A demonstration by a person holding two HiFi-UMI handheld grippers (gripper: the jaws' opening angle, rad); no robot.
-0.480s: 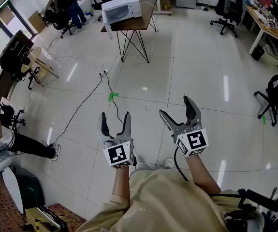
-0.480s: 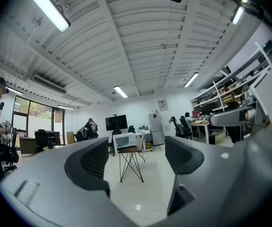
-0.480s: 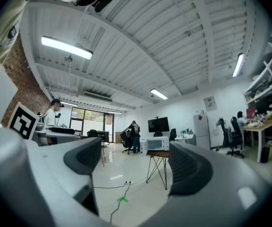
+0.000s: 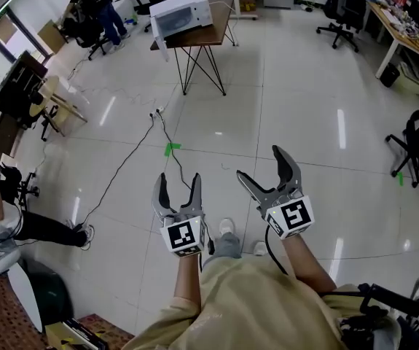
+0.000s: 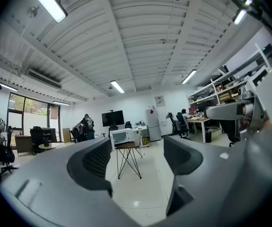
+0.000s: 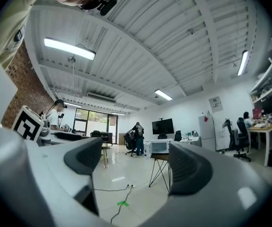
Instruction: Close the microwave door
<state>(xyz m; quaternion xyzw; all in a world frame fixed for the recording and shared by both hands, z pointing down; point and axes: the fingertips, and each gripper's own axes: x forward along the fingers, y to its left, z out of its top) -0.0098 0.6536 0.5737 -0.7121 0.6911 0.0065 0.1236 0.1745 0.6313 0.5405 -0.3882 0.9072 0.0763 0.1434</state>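
1. Left tool [image 4: 178, 182]: jaws spread, nothing between them; black-and-white square marker on its cube.
2. Right tool [image 4: 260, 163]: jaws spread wide, empty; like marker.
3. Microwave [image 4: 182, 13]: white, on wooden tabletop [image 4: 215, 31] across the tiled floor [image 4: 304, 86], well apart from both tools; door [image 4: 163, 47] swung open. Any lettering too small to read.

Microwave [image 4: 182, 13] sits on a small worktop [image 4: 198, 36] at the far end of the floor, well apart from both hand-held grippers, w/ its door [image 4: 163, 47] sticking out at the worktop's front-left corner. Left hand-held gripper [image 4: 178, 181] & right hand-held gripper [image 4: 260, 165] are side by side low in the head view. Btw them & the worktop: a tape mark [image 4: 170, 147] on the floor, w/ a cable [image 4: 122, 168] running past it from a power strip [image 4: 156, 111] near the worktop's legs. A person [image 4: 96, 2] stands behind-left of the worktop. Desk [image 4: 406, 39] & office chair [image 4: 340, 13] are far right.
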